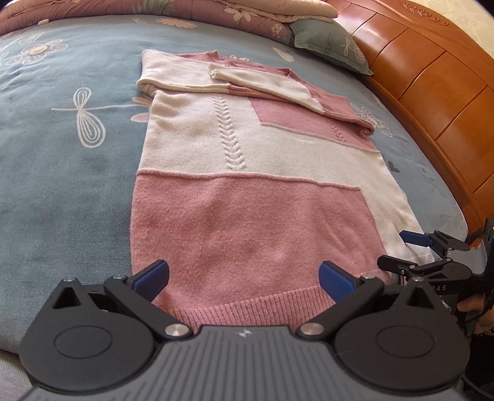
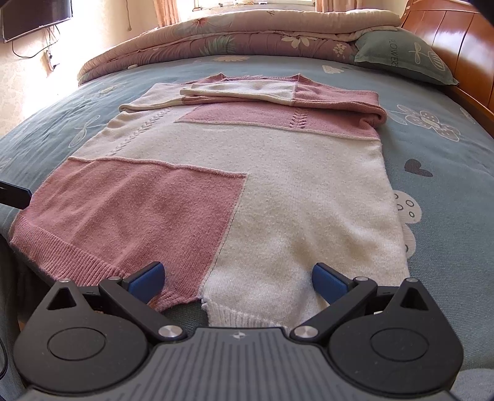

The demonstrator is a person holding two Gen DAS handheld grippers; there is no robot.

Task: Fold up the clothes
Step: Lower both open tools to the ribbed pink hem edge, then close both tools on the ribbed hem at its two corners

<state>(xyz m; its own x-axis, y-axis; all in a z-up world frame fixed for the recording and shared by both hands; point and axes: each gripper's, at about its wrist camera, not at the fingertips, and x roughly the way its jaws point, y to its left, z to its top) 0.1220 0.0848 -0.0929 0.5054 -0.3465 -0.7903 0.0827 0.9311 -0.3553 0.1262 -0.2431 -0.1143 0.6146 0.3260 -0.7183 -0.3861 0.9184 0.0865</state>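
A pink and cream knit sweater (image 1: 247, 172) (image 2: 234, 172) lies flat on the bed with both sleeves folded across its chest. Its ribbed hem faces me. My left gripper (image 1: 244, 279) stands open over the pink hem corner, fingers wide apart with fabric showing between them. My right gripper (image 2: 237, 279) is open too, over the hem where pink meets cream. In the left wrist view the right gripper (image 1: 398, 250) shows at the cream hem corner, held by a hand (image 1: 475, 311). A dark fingertip (image 2: 15, 194) of the left gripper shows at the left edge of the right wrist view.
The bed has a blue-grey floral sheet (image 1: 61, 154) (image 2: 438, 172). A rolled pink quilt (image 2: 216, 40) lies along the far side, with a green pillow (image 2: 404, 58) (image 1: 333, 46) beside it. An orange wooden headboard (image 1: 432, 80) curves along the right. A wall-mounted screen (image 2: 34, 18) hangs at the far left.
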